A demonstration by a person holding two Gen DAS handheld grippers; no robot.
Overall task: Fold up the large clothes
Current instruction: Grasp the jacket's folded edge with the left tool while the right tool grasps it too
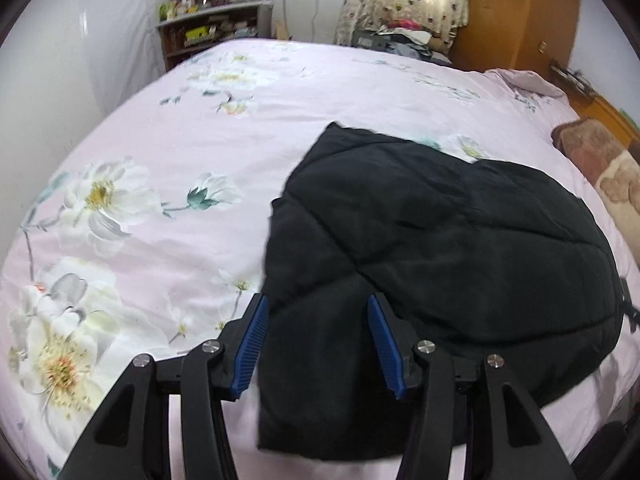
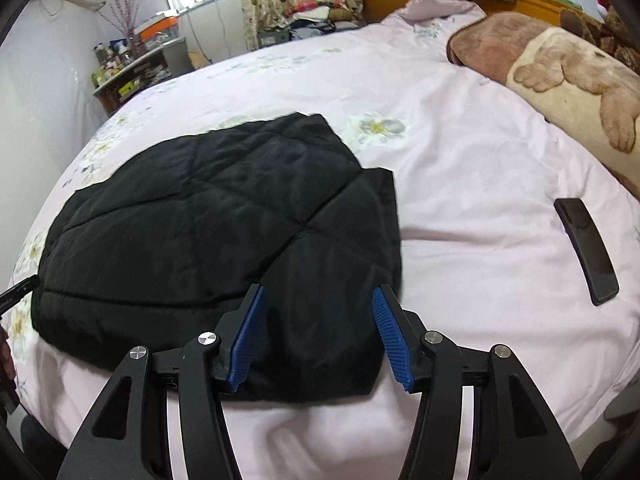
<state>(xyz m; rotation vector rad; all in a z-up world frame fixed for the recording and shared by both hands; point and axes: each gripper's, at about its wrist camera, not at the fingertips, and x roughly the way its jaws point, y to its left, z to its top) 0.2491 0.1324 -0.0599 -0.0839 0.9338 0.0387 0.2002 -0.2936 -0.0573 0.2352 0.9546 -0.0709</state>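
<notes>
Lying folded on the bed (image 1: 160,128), the black jacket (image 1: 440,232); left gripper (image 1: 316,308) and right gripper (image 2: 318,298) gape, seemingly gripping nothing.

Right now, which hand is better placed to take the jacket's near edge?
Neither clearly: the left tool and right tool each stand open over a near corner of the black jacket, suiting a two-handed fold.

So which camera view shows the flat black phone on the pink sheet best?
The right wrist view: the flat black phone lies in full sight on the pink floral bedsheet, right of the black quilted jacket. The left wrist view does not show it at all.
</notes>
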